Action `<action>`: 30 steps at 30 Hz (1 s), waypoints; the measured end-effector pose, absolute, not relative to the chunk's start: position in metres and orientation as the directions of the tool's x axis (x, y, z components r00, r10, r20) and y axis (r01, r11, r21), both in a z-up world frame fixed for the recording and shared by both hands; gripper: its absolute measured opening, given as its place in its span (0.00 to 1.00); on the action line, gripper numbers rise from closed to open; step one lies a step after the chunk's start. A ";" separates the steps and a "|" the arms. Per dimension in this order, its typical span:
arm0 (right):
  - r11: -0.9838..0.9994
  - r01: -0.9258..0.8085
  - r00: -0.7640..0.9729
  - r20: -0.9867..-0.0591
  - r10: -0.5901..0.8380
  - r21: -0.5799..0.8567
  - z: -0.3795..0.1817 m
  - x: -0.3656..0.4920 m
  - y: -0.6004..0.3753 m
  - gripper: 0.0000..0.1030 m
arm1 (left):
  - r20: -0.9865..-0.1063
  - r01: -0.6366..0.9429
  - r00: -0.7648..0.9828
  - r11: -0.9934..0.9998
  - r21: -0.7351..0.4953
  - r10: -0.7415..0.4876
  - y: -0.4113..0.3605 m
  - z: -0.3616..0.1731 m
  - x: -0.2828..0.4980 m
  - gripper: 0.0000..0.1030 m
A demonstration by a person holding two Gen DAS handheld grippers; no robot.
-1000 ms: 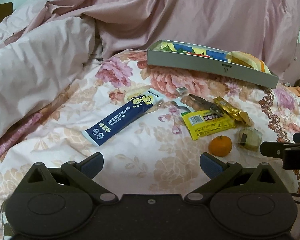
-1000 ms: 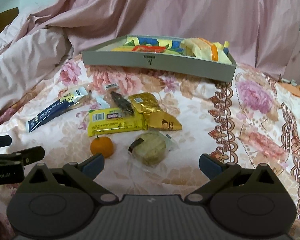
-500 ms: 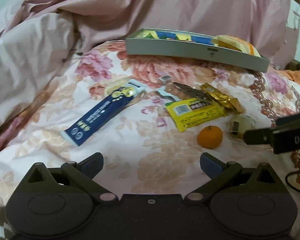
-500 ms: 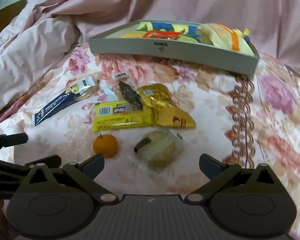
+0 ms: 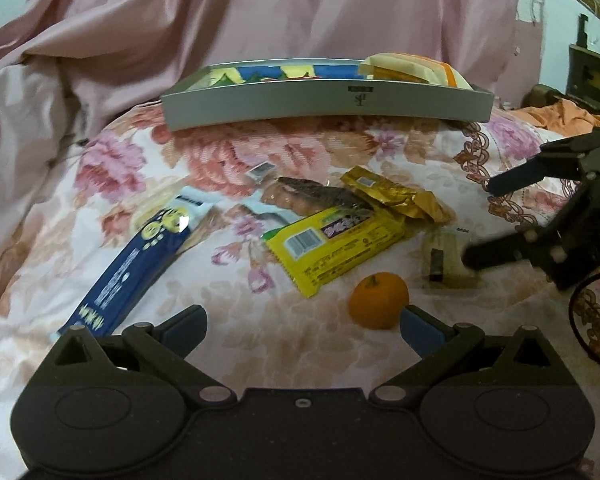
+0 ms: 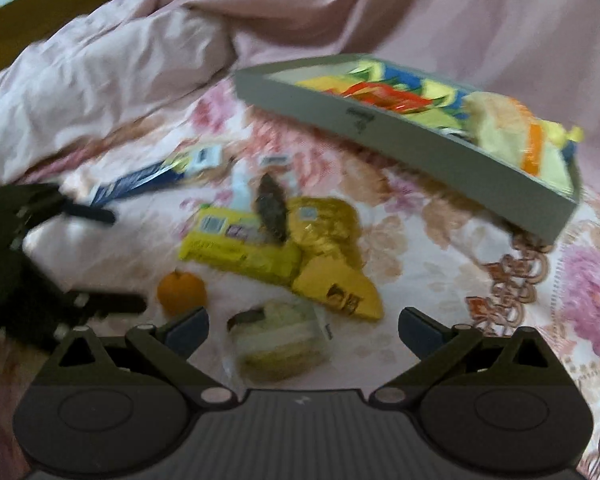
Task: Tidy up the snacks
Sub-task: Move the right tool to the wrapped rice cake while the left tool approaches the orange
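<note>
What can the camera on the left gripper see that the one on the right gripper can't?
Only the left view shows the right gripper, jaws open near the clear-wrapped cake, and orange cloth at the far right. Only the right view shows the left gripper, also open. Both show the grey tray, tangerine, yellow bar, gold packet and blue packet.

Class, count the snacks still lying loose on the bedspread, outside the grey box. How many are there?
6, all in one cluster before the grey box: blue stick pack leftmost, brown bar, yellow bar, gold packet, orange, clear-wrapped cake. Overlaps may hide more.
</note>
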State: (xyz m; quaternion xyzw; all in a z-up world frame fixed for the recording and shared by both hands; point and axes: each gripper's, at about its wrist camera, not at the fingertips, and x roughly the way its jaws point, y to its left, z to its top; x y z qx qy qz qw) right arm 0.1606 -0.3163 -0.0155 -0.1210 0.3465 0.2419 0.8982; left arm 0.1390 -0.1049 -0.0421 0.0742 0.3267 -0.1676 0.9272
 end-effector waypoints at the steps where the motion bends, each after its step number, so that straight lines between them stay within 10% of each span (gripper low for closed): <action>1: 0.835 -0.545 0.632 -0.690 0.353 -0.072 -0.018 0.159 -0.314 1.00 | -0.630 0.363 0.730 0.931 0.027 -0.266 -0.106 -0.043 0.142 0.99; 30: 0.789 -0.605 0.592 -0.725 0.354 -0.109 -0.046 0.166 -0.296 0.86 | -0.638 0.513 0.623 0.852 -0.103 -0.452 -0.121 -0.059 0.165 0.82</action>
